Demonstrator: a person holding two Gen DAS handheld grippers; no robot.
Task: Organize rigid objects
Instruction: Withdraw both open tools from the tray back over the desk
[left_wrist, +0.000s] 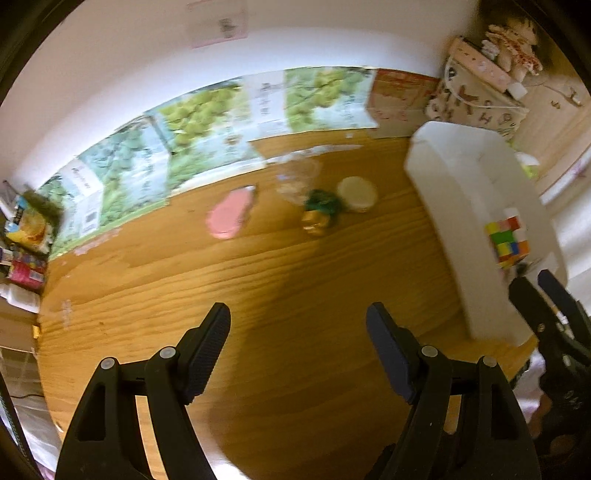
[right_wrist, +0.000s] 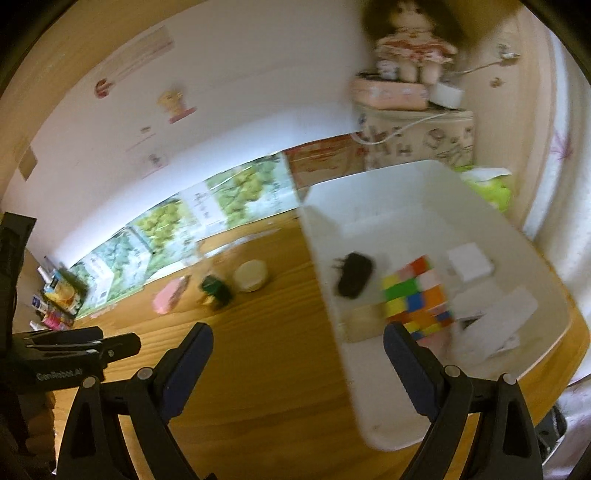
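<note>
On the wooden table lie a pink flat object (left_wrist: 229, 216) (right_wrist: 170, 295), a green and gold object (left_wrist: 319, 212) (right_wrist: 216, 290), a cream round jar (left_wrist: 357, 194) (right_wrist: 251, 275) and a clear plastic cup (left_wrist: 297, 181). A white bin (left_wrist: 469, 206) (right_wrist: 369, 406) on the right holds a colourful puzzle cube (left_wrist: 508, 238) (right_wrist: 417, 295), a black object (right_wrist: 352, 275), a tan item (right_wrist: 364, 321) and a small white box (right_wrist: 471, 262). My left gripper (left_wrist: 299, 325) hangs open over bare table, well short of the loose objects. My right gripper (right_wrist: 299, 339) is open and empty above the bin's near left wall.
Printed cartons (left_wrist: 207, 133) line the wall behind the table. A patterned box with a doll (right_wrist: 413, 51) on top stands behind the bin. Snack packets (left_wrist: 26, 229) sit at the far left. White papers (right_wrist: 498, 325) lie in the bin. The picture is motion-blurred.
</note>
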